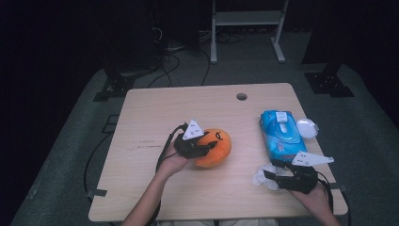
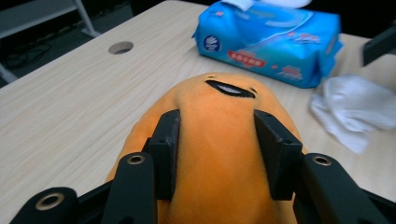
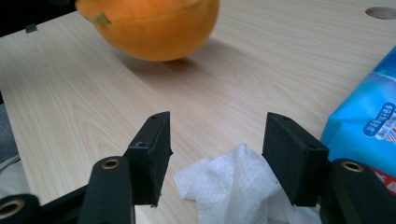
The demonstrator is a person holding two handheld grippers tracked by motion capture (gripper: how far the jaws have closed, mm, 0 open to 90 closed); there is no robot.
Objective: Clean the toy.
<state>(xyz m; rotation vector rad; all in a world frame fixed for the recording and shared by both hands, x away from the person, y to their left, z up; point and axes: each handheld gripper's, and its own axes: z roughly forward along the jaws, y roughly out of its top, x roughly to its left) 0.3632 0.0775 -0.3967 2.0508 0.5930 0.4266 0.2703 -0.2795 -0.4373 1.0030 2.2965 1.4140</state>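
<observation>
An orange plush toy (image 1: 217, 149) with a stitched black mouth lies at the middle of the wooden table (image 1: 155, 117). My left gripper (image 1: 206, 146) is shut on it; in the left gripper view both pads press into the sides of the toy (image 2: 219, 107). A crumpled white tissue (image 1: 259, 177) lies near the front right edge. My right gripper (image 1: 271, 180) stands open over it. In the right gripper view the tissue (image 3: 233, 184) sits low between the spread jaws of the right gripper (image 3: 217, 140), and the pads do not squeeze it. The toy (image 3: 154, 25) shows farther off in that view.
A blue pack of wet wipes (image 1: 281, 134) lies at the right of the table, with a small clear lid (image 1: 307, 127) beside it near the right edge. A round cable hole (image 1: 242, 96) sits at the far edge. Metal frame legs (image 1: 247, 28) stand behind the table.
</observation>
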